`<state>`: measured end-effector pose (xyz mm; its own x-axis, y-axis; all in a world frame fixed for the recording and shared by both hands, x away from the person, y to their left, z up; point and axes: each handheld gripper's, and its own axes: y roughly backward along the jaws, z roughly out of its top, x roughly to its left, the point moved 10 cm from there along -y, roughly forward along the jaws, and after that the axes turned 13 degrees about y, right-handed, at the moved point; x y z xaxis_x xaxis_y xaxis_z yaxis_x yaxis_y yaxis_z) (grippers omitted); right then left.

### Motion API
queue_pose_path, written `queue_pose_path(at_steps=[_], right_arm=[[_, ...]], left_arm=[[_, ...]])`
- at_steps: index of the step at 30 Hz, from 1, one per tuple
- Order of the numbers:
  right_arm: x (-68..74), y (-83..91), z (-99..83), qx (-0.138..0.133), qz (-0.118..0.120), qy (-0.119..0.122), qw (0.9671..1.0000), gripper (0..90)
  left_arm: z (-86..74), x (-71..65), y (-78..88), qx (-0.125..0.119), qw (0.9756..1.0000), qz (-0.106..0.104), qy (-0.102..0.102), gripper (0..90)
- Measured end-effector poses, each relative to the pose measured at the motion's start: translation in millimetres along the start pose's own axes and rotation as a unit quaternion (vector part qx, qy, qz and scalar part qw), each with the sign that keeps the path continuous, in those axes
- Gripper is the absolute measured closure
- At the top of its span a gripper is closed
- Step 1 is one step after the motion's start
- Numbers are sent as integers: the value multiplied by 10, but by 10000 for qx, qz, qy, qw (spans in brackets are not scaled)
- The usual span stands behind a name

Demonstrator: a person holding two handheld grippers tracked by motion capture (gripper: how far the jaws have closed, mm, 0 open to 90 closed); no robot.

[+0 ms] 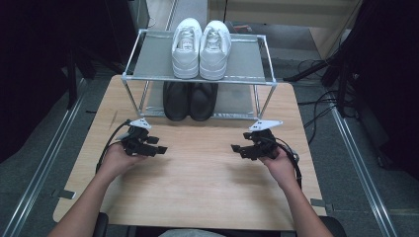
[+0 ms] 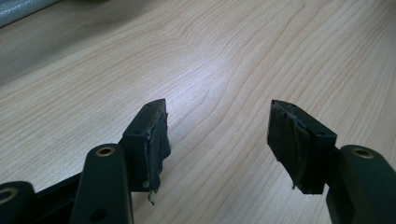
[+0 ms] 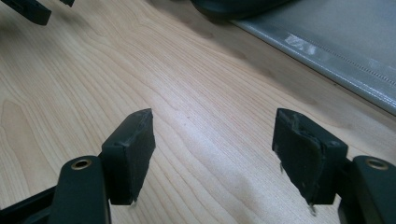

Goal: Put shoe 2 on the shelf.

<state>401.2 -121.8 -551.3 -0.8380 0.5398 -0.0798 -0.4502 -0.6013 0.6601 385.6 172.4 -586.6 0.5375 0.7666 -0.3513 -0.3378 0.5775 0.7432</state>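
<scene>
A pair of white sneakers (image 1: 201, 47) stands on the top shelf of a small metal shoe rack (image 1: 148, 59) at the far side of the wooden table (image 1: 197, 182). A pair of black shoes (image 1: 190, 100) sits on the lower shelf beneath them. My left gripper (image 1: 160, 148) (image 2: 217, 123) rests low over the table at the left, open, with bare wood between its pads. Opposite it, my right gripper (image 1: 236, 148) (image 3: 212, 128) is also open and holds nothing. A black shoe's toe (image 3: 233, 7) lies beyond the right jaws.
The rack's grey lower shelf sheet (image 3: 336, 42) runs along the upper right of the right gripper view. Metal floor rails (image 1: 44, 158) flank the table on both sides. Cables (image 1: 321, 106) lie on the floor at the right. Bare table spans the space between the two grippers.
</scene>
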Motion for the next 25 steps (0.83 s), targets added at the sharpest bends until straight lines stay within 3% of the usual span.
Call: queue_pose_path(at_steps=[8, 20, 25], right_arm=[[-6, -2, -17, 36, 27, -32, 10000, 288], [67, -86, -58, 243, 99, 182, 9995, 282], [53, -138, -142, 536, 29, 227, 9983, 282]], left_arm=[[-4, -3, -11, 14, 10000, 7, 15, 380], [-30, -16, -46, 102, 9999, 1, -22, 372], [-56, -41, -95, 179, 9998, 6, -40, 348]])
